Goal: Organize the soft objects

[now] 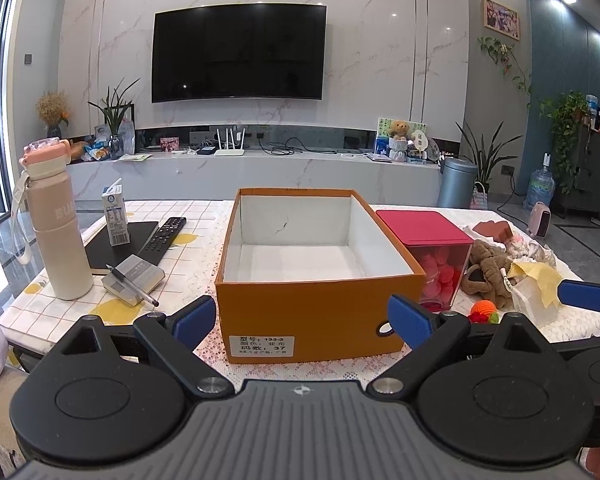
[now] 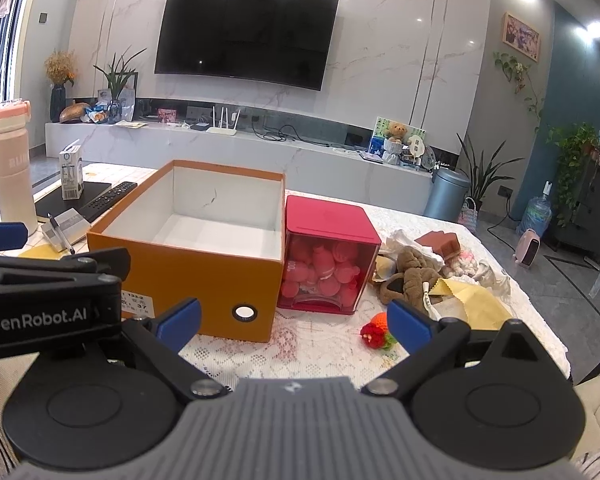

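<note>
Two grippers held before an open box at the table's near edge.
Left gripper and right gripper both have fingers spread, holding nothing. Soft items lie toward the right edge: brown plush, yellow cloth, knitted strawberry; a red container touches the box's right side.

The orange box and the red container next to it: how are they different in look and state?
The orange box is open on top and looks empty, with white inner walls; the red container has a red lid on and holds pink rounded pieces. The orange box has opaque walls, with a round hole and a printed label; the red container's front is see-through. The orange box is wider and longer. Both stand upright, side by side, on the lace-covered table.
</note>
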The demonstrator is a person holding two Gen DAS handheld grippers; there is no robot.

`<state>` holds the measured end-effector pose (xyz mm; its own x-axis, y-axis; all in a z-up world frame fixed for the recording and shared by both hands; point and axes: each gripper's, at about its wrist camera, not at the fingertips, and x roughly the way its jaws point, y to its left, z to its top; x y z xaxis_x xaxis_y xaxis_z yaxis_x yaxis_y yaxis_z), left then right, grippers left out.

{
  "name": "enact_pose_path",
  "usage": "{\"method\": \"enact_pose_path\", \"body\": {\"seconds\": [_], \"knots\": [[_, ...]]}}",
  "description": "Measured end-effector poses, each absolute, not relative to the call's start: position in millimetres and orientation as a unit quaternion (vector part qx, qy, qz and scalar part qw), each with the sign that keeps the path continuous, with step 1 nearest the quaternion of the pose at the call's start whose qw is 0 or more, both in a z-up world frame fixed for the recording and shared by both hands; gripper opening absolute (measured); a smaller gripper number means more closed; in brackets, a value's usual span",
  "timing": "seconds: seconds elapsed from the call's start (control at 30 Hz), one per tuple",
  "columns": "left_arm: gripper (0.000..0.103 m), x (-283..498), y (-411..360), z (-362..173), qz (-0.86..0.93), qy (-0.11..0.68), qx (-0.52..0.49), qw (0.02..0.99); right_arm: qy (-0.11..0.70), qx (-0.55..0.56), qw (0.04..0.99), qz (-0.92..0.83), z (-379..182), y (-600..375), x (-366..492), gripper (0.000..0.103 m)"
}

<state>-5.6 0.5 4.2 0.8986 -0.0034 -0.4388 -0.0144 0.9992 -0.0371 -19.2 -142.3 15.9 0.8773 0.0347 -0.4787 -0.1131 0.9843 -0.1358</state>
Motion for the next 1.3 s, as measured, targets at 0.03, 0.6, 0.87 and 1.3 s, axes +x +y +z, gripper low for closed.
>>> {"method": "enact_pose_path", "body": {"seconds": [0.03,0.6,0.87,1.3], "knots": [[0.103,-5.9,0.4,4.3,0.002,0.225,-0.021,0.974,0.245,-0.078,0.966,0.038,15.9,-143.1,-19.4,0.097],[0.103,-5.9,-3.0,5.9,0.007,0.229,-0.014,0.973,0.254,-0.068,0.964,0.044,13.7,-144.9,-17.6,0.097],[0.103,-6.1,-2.8,6.0,0.008,0.230,-0.010,0.973,0.259,-0.066,0.962,0.048,13.8,-144.7,-17.2,0.097],[0.103,-5.3,-4.7,5.2,0.006,0.239,-0.007,0.971,0.259,-0.084,0.961,0.056,13.9,-141.2,-19.7,0.088]]}}
